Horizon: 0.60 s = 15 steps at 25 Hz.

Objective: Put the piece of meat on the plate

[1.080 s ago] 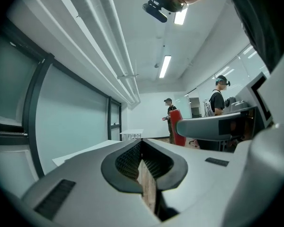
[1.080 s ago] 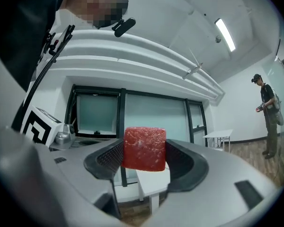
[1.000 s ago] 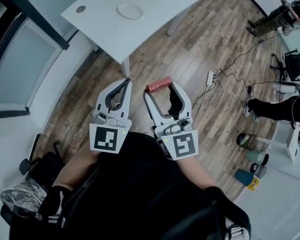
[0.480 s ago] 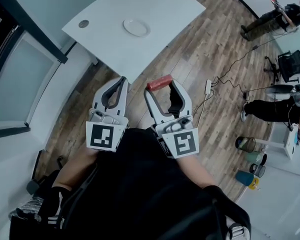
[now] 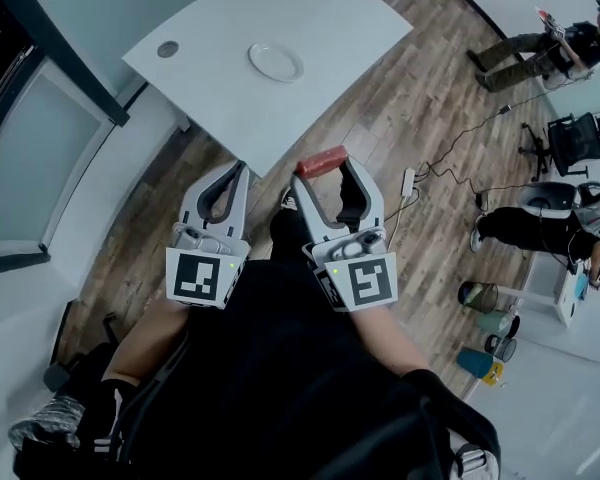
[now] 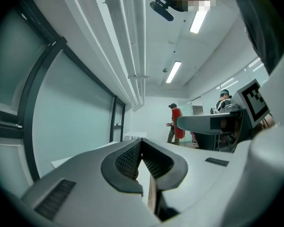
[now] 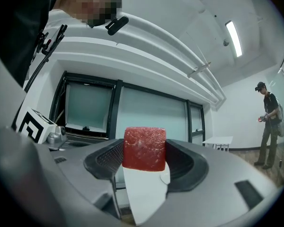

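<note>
As the head view takes in the scene from above, two grippers are held side by side over a wooden floor. The left gripper has its jaws shut tip to tip with nothing in them. The right gripper has its jaws clamped on the one piece of meat. From up here the meat reads as a short red bar at the very jaw tips, its long axis running crosswise from one jaw to the other. Well ahead of both sets of jaws is a single white surface, and on it one white plate, bare, with a small grey disc off to its left. Two other people are over by the right jaw's side of the room.

In the left gripper view the left gripper shows ribbed pads pressed together and empty. The right gripper's marker cube sits beside the right-hand jaw, and one person stands far ahead.

In the right gripper view the meat turns out to be a slab. It shows a broad, squarish red face, upright and squeezed between the two pads, which the top-down look never showed. The pale surface lies just below it, beyond the jaws, and one person stands far off past the right-hand jaw.
</note>
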Each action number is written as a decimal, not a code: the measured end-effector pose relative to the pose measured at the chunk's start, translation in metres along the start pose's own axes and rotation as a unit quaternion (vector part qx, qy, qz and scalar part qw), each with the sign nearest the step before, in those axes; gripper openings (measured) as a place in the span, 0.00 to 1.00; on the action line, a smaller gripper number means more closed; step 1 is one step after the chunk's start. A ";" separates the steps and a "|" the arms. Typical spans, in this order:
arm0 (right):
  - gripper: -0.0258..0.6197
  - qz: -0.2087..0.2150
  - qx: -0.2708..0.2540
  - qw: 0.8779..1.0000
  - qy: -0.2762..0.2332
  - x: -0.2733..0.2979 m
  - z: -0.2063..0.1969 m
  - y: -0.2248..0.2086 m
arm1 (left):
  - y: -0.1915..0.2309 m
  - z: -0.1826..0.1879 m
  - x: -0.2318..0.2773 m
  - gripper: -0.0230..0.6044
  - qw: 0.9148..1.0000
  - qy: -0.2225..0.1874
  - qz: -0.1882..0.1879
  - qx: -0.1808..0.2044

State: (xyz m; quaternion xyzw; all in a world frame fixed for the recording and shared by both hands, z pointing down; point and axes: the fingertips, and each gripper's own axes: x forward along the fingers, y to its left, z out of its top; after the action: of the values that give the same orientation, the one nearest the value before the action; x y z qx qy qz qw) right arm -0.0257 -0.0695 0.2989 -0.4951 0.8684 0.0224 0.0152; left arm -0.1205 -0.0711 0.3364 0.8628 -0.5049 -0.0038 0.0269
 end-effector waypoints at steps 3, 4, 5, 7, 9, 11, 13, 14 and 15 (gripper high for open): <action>0.47 0.010 -0.007 1.000 0.001 0.010 -0.006 -0.006 | 0.008 -0.003 0.009 0.04 1.000 0.002 0.010 -0.001; 0.47 0.014 -0.008 1.000 0.000 0.014 -0.008 -0.009 | 0.010 -0.004 0.013 0.04 1.000 0.003 0.012 0.000; 0.47 0.017 -0.006 1.000 -0.003 0.019 -0.009 -0.013 | 0.013 -0.004 0.019 0.04 1.000 0.004 0.015 0.001; 0.47 0.025 0.003 1.000 -0.007 0.032 -0.010 -0.021 | 0.017 -0.004 0.032 0.04 1.000 0.007 0.021 0.002; 0.47 0.033 0.011 0.999 -0.007 0.048 -0.012 -0.030 | 0.022 -0.003 0.046 0.04 1.000 0.010 0.026 0.004; 0.47 0.042 0.018 0.999 -0.006 0.066 -0.013 -0.041 | 0.028 -0.004 0.063 0.04 0.999 0.015 0.030 0.009; 0.47 0.054 0.022 0.998 -0.008 0.081 -0.016 -0.054 | 0.033 -0.006 0.082 0.04 0.999 0.021 0.034 0.012; 0.47 0.057 0.022 0.998 -0.007 0.089 -0.018 -0.062 | 0.035 -0.006 0.093 0.04 0.999 0.024 0.036 0.013; 0.47 0.060 0.022 0.998 -0.004 0.097 -0.021 -0.070 | 0.037 -0.007 0.105 0.04 0.999 0.027 0.039 0.014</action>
State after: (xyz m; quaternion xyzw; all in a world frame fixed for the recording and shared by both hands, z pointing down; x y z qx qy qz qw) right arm -0.0150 -0.1895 0.3136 -0.4417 0.8967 0.0063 0.0275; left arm -0.1014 -0.1805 0.3469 0.8424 -0.5374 0.0275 0.0285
